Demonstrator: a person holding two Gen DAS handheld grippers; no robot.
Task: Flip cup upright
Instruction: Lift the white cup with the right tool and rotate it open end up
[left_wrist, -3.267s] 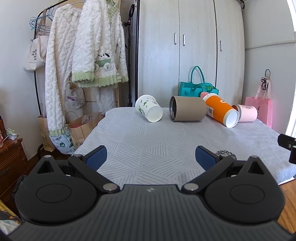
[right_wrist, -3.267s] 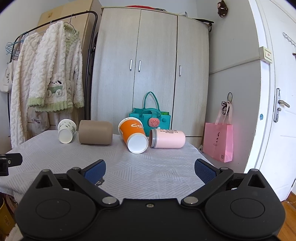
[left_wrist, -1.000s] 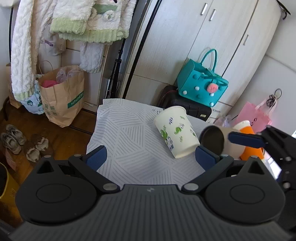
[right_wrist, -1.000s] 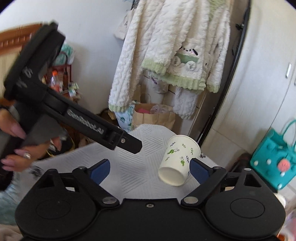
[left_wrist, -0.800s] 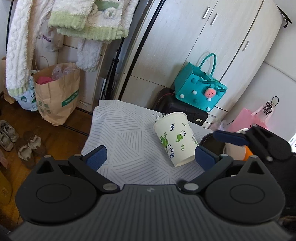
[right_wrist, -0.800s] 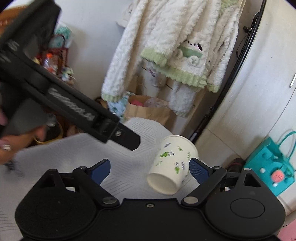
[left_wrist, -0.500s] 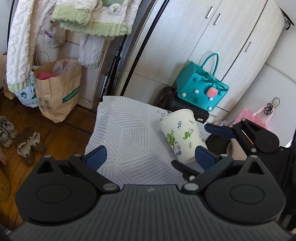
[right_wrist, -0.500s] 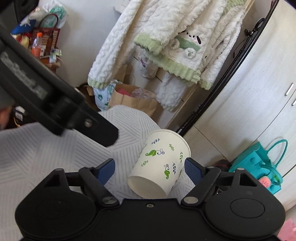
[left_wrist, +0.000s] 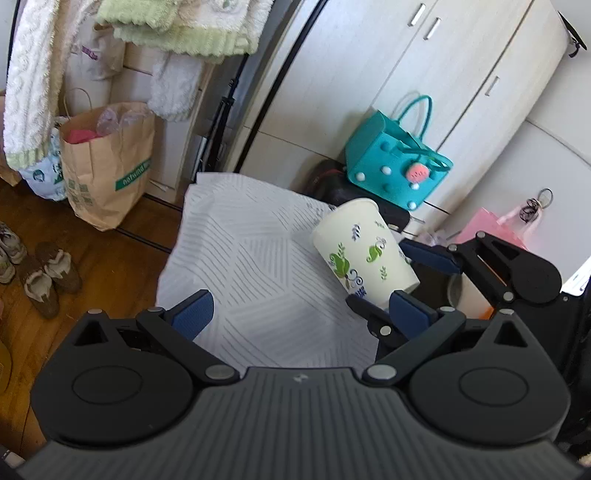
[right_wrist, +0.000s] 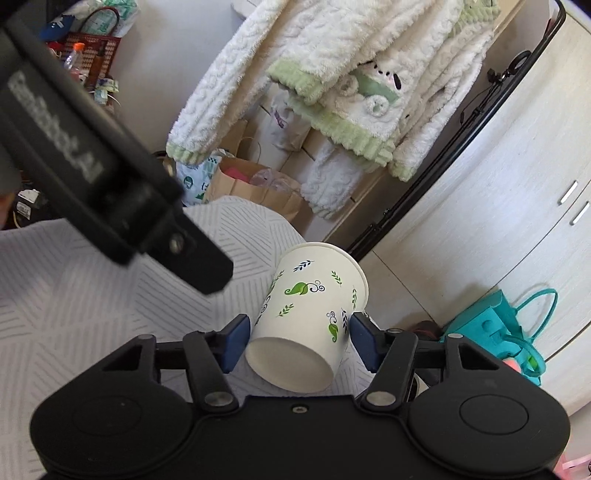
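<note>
A white paper cup with green leaf prints lies tilted on the striped cloth, base toward the right wrist camera. My right gripper has closed around it near the base, blue pads touching both sides. In the left wrist view the cup sits between the right gripper's fingers. My left gripper is open and empty, just left of and in front of the cup.
The striped cloth covers the table, whose left and far edges are close. A brown paper bag and shoes are on the floor. A teal bag stands behind. A brown cup lies to the right.
My right gripper has closed in from wide open until its pads touch the leaf-print cup. Both grippers have moved closer to the cup.
</note>
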